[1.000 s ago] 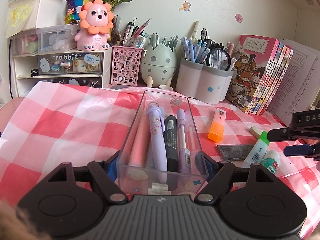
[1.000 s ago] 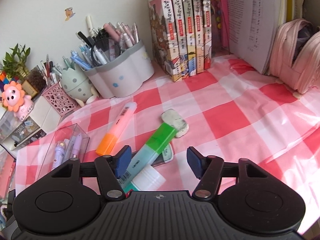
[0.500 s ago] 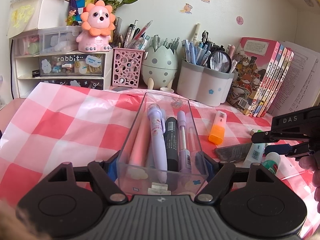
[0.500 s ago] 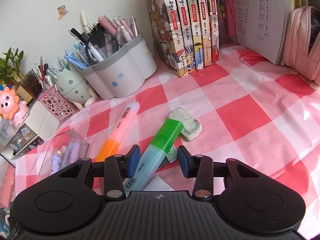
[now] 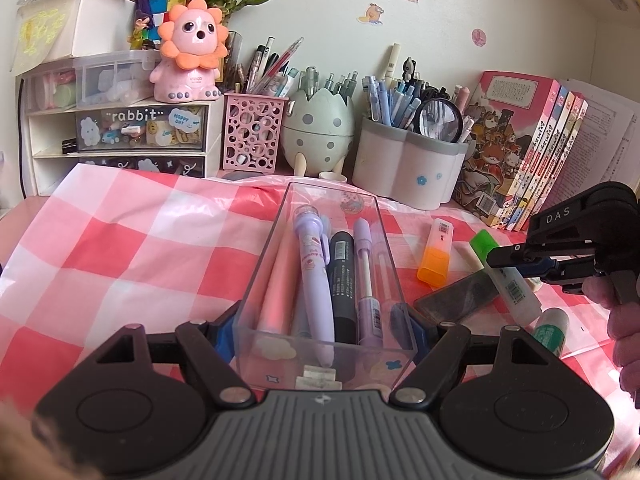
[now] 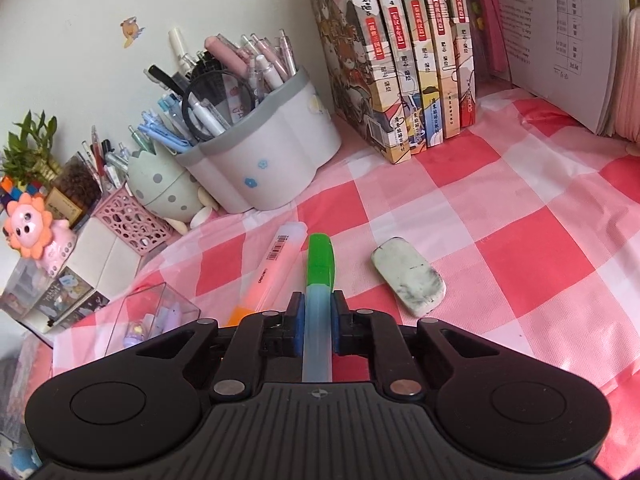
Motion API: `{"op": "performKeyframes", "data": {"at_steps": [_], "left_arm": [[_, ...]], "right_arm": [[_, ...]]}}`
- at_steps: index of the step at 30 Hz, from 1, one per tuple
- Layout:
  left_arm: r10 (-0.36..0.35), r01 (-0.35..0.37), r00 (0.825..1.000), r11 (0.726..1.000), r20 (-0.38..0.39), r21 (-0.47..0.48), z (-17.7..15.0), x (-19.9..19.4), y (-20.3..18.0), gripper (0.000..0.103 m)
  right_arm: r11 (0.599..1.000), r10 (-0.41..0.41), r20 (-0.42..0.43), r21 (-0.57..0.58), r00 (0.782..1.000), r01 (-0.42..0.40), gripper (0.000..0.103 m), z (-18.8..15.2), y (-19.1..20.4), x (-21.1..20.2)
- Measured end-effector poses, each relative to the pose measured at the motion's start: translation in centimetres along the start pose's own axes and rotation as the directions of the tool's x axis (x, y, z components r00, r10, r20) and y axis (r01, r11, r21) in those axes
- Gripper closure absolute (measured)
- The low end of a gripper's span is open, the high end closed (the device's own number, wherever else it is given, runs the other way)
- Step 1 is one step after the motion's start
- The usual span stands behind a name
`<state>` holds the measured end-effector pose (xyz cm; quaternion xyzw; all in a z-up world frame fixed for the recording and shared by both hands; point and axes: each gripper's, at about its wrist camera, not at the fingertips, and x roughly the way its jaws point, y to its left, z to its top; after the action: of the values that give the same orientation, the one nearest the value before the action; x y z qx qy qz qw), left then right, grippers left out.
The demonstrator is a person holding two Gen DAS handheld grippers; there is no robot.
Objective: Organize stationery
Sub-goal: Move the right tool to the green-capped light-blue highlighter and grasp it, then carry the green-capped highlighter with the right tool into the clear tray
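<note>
Between the right gripper (image 6: 318, 322) fingers, just closed, sits the green highlighter (image 6: 319, 276); left gripper (image 5: 320, 332) still clamps the clear box (image 5: 280, 240)

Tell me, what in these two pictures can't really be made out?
- Back end of the green highlighter, right wrist view: hidden under the right hand-held gripper shut on it.
- Near end of the clear pen box, left wrist view: covered by the left hand-held gripper that clamps it.
- White tube, left wrist view: its label is too small to read.
- Dark flat item under the highlighter: unidentifiable.
</note>
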<state>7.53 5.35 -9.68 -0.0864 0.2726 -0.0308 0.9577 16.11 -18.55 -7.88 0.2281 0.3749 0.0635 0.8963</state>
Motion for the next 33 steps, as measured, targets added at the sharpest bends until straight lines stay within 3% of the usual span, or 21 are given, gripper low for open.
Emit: {"op": "performKeyframes", "data": {"at_steps": [13, 23, 33], "left_arm": [[-0.015, 0.015, 1.0, 1.0, -0.003, 0.001, 0.0, 0.0, 0.1, 0.051], [-0.015, 0.015, 1.0, 1.0, -0.004, 0.002, 0.0, 0.0, 0.1, 0.051], [-0.017, 0.017, 1.0, 1.0, -0.004, 0.002, 0.0, 0.0, 0.1, 0.051]], "right_arm": [[0.999, 0.014, -0.033, 0.047, 0.999, -0.013, 0.093, -0.1, -0.4, -0.3], [0.985, 0.11, -0.057, 0.14, 0.992, -0.102, 0.093, 0.5, -0.2, -1.1], [0.964, 0.261, -0.118, 0.084, 0.958, -0.253, 0.093, -0.1, 6.6, -1.1]]}}
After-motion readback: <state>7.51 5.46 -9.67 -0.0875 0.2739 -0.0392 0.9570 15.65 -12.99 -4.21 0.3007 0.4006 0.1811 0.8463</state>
